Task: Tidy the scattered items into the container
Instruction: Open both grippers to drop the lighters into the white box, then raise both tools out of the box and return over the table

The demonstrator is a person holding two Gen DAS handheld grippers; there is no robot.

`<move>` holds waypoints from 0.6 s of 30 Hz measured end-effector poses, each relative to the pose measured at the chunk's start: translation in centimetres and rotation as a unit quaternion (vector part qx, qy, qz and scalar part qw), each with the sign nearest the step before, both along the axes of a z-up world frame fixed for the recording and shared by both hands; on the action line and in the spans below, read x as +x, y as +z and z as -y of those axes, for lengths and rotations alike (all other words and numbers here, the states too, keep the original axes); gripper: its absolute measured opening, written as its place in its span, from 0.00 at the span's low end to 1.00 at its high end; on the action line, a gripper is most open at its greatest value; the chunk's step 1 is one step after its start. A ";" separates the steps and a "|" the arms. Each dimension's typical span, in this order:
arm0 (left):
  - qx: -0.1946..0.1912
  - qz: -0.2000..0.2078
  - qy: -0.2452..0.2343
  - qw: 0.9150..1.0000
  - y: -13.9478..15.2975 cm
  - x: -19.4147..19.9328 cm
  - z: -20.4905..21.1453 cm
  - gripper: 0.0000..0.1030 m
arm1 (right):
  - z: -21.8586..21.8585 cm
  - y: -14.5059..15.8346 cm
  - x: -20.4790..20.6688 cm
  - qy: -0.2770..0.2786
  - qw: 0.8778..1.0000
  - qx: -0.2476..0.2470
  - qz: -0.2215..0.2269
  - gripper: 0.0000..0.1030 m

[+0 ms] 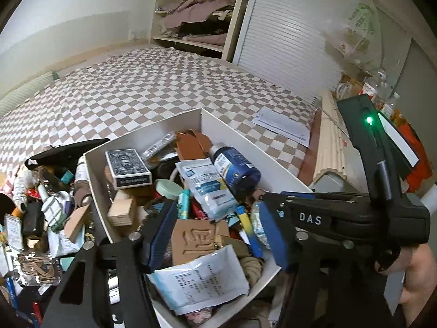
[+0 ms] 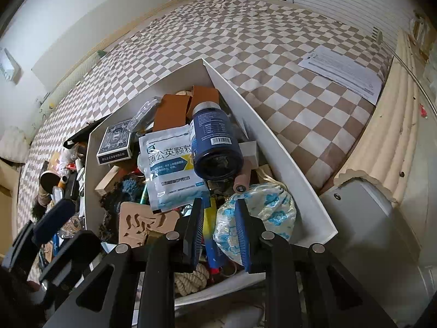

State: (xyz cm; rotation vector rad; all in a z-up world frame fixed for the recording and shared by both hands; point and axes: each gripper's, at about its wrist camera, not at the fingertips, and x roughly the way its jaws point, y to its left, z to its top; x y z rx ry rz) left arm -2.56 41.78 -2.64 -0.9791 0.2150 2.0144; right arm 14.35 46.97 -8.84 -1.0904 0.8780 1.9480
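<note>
Both views are evenly and softly lit, bright enough to read print on the white sachet (image 2: pixel 170 164) in the white box (image 2: pixel 286 147). The light looks diffuse; no lamp shows. Shadows are faint, gathering deep inside the box among the clutter and under the black gripper frames nearest the lens. A small green light (image 1: pixel 369 120) glows above and to the right of the box. The blue bottle (image 2: pixel 215 139) carries a dull sheen. Fisheye bending curves the checked bedspread (image 1: pixel 153 87) and walls beyond the box, and black corners ring each picture. Focus is fair at the box, softer toward the rims.
</note>
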 end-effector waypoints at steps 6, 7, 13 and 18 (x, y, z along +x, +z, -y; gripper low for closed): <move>-0.010 -0.023 0.043 0.999 0.4 -0.8 1.1 0.94 | 0.3 0.1 -0.5 0.007 1.000 0.002 0.002 0.22; -0.010 -0.025 0.053 0.998 0.4 -1.0 1.4 0.96 | 0.4 0.1 -0.6 0.009 1.000 0.003 0.002 0.22; 0.001 -0.008 0.087 0.996 0.5 -2.3 3.2 0.96 | 0.8 0.2 -1.1 0.015 1.000 0.008 0.003 0.22; -0.002 -0.019 0.107 0.994 1.0 -2.5 4.4 1.00 | 1.1 0.6 -1.4 0.019 1.000 0.010 -0.004 0.23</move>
